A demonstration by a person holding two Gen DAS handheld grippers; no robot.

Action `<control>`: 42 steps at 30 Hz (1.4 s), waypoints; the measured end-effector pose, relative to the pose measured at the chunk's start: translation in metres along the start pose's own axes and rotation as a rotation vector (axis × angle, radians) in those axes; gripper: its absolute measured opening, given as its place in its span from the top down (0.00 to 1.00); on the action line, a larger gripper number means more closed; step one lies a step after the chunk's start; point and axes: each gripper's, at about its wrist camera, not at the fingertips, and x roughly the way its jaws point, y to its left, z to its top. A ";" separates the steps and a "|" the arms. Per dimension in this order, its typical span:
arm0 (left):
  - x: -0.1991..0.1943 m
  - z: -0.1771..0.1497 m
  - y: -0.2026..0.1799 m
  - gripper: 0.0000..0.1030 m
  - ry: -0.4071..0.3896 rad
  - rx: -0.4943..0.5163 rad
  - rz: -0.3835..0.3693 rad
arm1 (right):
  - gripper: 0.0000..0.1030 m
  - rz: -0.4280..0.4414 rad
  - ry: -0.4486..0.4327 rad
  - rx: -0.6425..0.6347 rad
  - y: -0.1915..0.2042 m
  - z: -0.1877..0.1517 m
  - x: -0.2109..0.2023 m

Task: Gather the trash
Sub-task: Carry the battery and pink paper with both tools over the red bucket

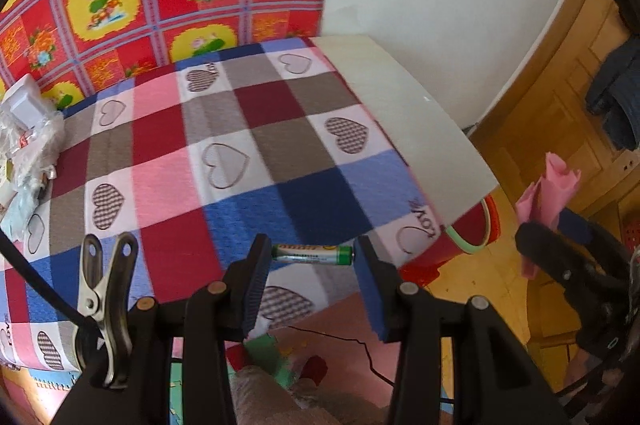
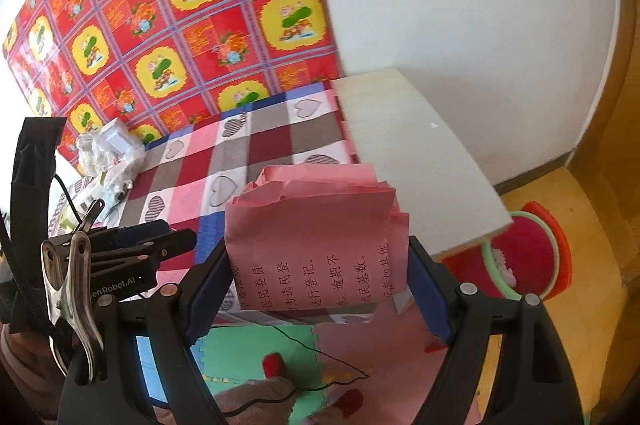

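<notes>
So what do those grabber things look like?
Both are black plastic with silver rivets. The left gripper and right gripper have blue padded fingers. A shiny metal clip and a black cable hang beside each.

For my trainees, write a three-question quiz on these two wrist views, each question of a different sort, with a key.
1. True or false: the left gripper grips a battery end to end.
2. Multiple choice: the right gripper holds A) a plastic bag, B) crumpled pink paper, C) a white box.
3. Fill in: the red bin stands on the floor beside the table's ____ corner.

Key
1. True: the battery spans the gap between the blue pads.
2. B: the paper bears printed characters.
3. Near right, as both views show it.
</notes>
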 end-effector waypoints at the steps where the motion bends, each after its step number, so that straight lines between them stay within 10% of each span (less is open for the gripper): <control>1: 0.000 0.000 -0.006 0.57 0.001 0.009 -0.001 | 0.19 -0.002 -0.002 0.007 -0.005 -0.001 -0.003; 42: 0.089 0.086 -0.166 0.57 0.085 0.409 -0.244 | 0.19 -0.285 -0.080 0.387 -0.160 0.006 -0.025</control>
